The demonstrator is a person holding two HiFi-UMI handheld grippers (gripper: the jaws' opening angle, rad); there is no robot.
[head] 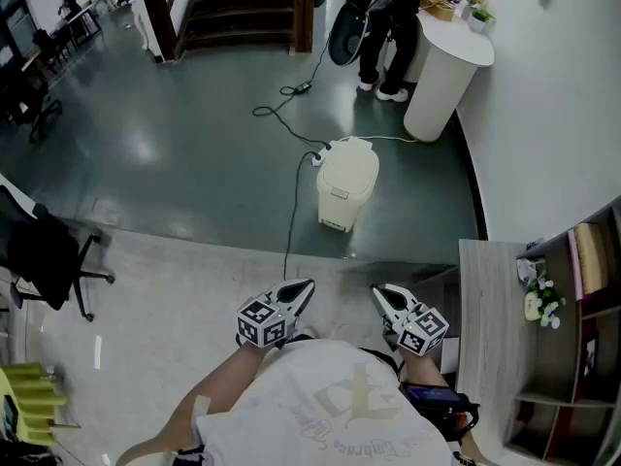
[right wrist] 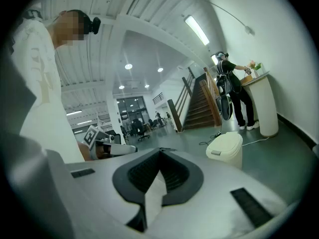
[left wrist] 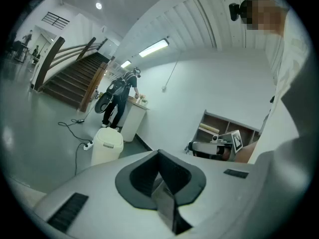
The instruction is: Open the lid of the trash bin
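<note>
Head view: we held the left gripper (head: 302, 287) and right gripper (head: 380, 291) low by our chest, the trash bin (head: 342, 194) well ahead of both, its lid (head: 349, 159) down. Left gripper view: jaws together, empty, bin ahead-left. Right gripper view: jaws together, empty. We judged the approach was next: walk up, reach the lid.

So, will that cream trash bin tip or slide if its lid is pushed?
Probably light plastic, so the trash bin may slide on the glossy floor. It stands taller than wide, so a high push could tip it.
</note>
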